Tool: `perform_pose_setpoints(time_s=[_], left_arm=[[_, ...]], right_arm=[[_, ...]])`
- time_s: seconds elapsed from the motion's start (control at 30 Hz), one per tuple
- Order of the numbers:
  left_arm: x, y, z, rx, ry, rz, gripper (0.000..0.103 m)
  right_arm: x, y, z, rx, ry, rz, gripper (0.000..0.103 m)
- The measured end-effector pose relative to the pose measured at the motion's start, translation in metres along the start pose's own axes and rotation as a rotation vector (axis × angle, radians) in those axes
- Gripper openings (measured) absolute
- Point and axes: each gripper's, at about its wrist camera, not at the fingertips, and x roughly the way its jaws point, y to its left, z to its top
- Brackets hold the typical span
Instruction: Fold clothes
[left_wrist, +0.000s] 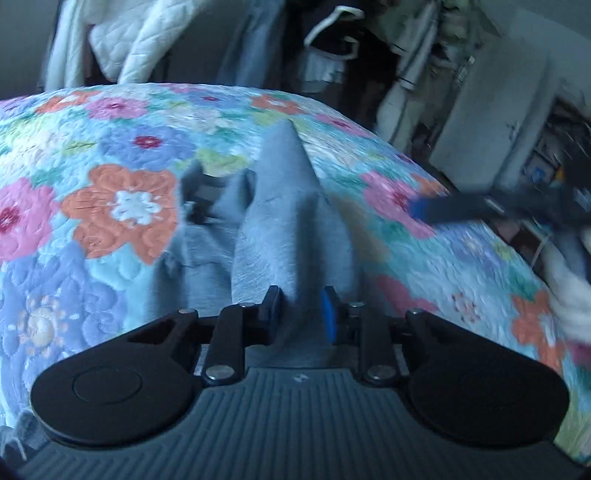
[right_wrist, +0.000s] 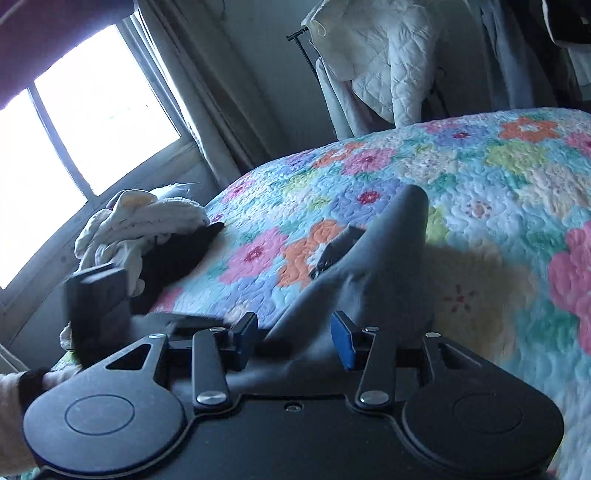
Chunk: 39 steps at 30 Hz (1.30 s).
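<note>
Left gripper (left_wrist: 301, 314): jaws narrow, grey garment (left_wrist: 288, 229) running between them; pads look apart from the cloth, can't tell for sure. Garment lies bunched on the flowered quilt (left_wrist: 110, 206), mid-bed. Right gripper (right_wrist: 293, 338): jaws approx half wide, same grey cloth (right_wrist: 376, 273) between, not pinched. Pile of pale clothes (right_wrist: 136, 229) by the window (right_wrist: 92, 122).

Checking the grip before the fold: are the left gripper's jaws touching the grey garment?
Cannot tell. In the left wrist view the grey garment runs between the jaws of the left gripper, but blur hides whether the pads press on it.
</note>
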Motion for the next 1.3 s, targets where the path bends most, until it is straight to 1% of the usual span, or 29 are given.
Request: perform_pose_setpoints(time_s=[0.1,0.2,0.23,0.27,0.3,0.33,0.37,0.4,0.43,0.47,0.53,0.57,0.63,0.67,0.7,0.73,0.77,0.83,0.87,0.93,0.97,1.03,1.07,1.1,1.13,1.2,1.23,1.27,1.3], left_arm=[[0.013,-0.010,-0.012,-0.044,0.052,-0.059,0.023],[0.028,-0.029,-0.027,-0.017,0.093,-0.075,0.023],[0.031,-0.035,-0.030,-0.014,0.103,-0.095,0.023],[0.033,-0.041,-0.033,-0.008,0.115,-0.111,0.023],[0.034,-0.046,-0.035,0.008,0.126,-0.119,0.023],[0.033,-0.050,-0.037,0.026,0.132,-0.119,0.023],[0.030,-0.052,-0.036,0.037,0.135,-0.112,0.023],[0.026,-0.052,-0.035,0.038,0.133,-0.110,0.023],[0.020,-0.049,-0.033,0.032,0.135,-0.109,0.023],[0.014,-0.046,-0.030,0.024,0.149,-0.100,0.023],[-0.003,-0.041,-0.022,0.022,0.130,-0.065,0.023],[-0.012,-0.039,-0.016,0.021,0.107,-0.043,0.027],[-0.024,-0.034,-0.008,0.011,0.062,0.015,0.047],[-0.029,-0.032,-0.004,0.005,0.037,0.052,0.066],[-0.031,-0.032,-0.002,0.015,-0.001,0.089,0.073],[-0.032,-0.033,-0.001,0.031,-0.040,0.109,0.074],[-0.029,-0.032,0.001,0.045,-0.064,0.109,0.076],[-0.017,-0.027,0.001,0.035,-0.073,0.067,0.080],[-0.007,-0.023,0.001,0.011,-0.064,0.031,0.081],[0.015,-0.014,0.000,-0.089,-0.016,-0.038,0.081],[0.023,-0.010,-0.003,-0.143,-0.004,-0.062,0.078],[0.032,-0.005,-0.011,-0.221,-0.050,-0.081,0.046],[0.034,-0.007,-0.014,-0.216,-0.053,-0.067,0.016],[0.034,-0.015,-0.015,-0.172,-0.039,-0.032,0.010],[0.030,-0.026,-0.015,-0.117,-0.049,-0.007,0.010],[0.021,-0.043,-0.015,-0.040,-0.062,-0.026,0.009],[0.018,-0.050,-0.016,-0.019,-0.052,-0.044,0.009],[0.016,-0.055,-0.018,-0.014,-0.039,-0.070,0.009],[0.016,-0.058,-0.019,-0.020,-0.024,-0.098,0.009]], right_arm=[[0.030,-0.003,0.020,-0.018,0.015,-0.008,0.054],[0.058,-0.003,0.033,-0.032,0.053,-0.018,0.068],[0.071,-0.003,0.032,-0.066,0.094,-0.057,0.077],[0.085,-0.002,0.031,-0.101,0.135,-0.096,0.079],[0.098,-0.001,0.029,-0.135,0.174,-0.137,0.079],[0.108,-0.005,0.022,-0.168,0.185,-0.230,0.078],[0.117,-0.009,0.015,-0.199,0.194,-0.320,0.067],[0.119,-0.016,0.007,-0.195,0.193,-0.341,0.053],[0.113,-0.026,0.001,-0.146,0.168,-0.315,0.028],[0.102,-0.037,-0.003,-0.078,0.133,-0.286,0.016],[0.076,-0.060,-0.012,0.060,0.057,-0.231,0.012],[0.064,-0.073,-0.015,0.134,0.027,-0.192,0.011],[0.048,-0.102,-0.026,0.318,-0.019,-0.067,0.012],[0.043,-0.115,-0.032,0.408,-0.040,0.008,0.012],[0.038,-0.128,-0.038,0.499,-0.061,0.085,0.013],[0.033,-0.141,-0.045,0.585,-0.082,0.160,0.013],[0.031,-0.143,-0.049,0.619,-0.104,0.209,0.013],[0.029,-0.132,-0.048,0.613,-0.128,0.282,0.013],[0.028,-0.126,-0.048,0.608,-0.139,0.317,0.013],[0.028,-0.114,-0.043,0.551,-0.155,0.329,0.013],[0.028,-0.108,-0.040,0.522,-0.163,0.327,0.013],[0.028,-0.101,-0.035,0.468,-0.155,0.276,0.013],[0.029,-0.100,-0.032,0.433,-0.138,0.198,0.018],[0.029,-0.099,-0.029,0.398,-0.121,0.120,0.019],[0.029,-0.096,-0.026,0.366,-0.097,0.023,0.021],[0.023,-0.096,-0.021,0.334,-0.087,-0.160,0.036],[0.017,-0.094,-0.018,0.330,-0.107,-0.224,0.042],[0.010,-0.093,-0.014,0.316,-0.129,-0.256,0.044],[0.003,-0.092,-0.008,0.295,-0.143,-0.249,0.044]])
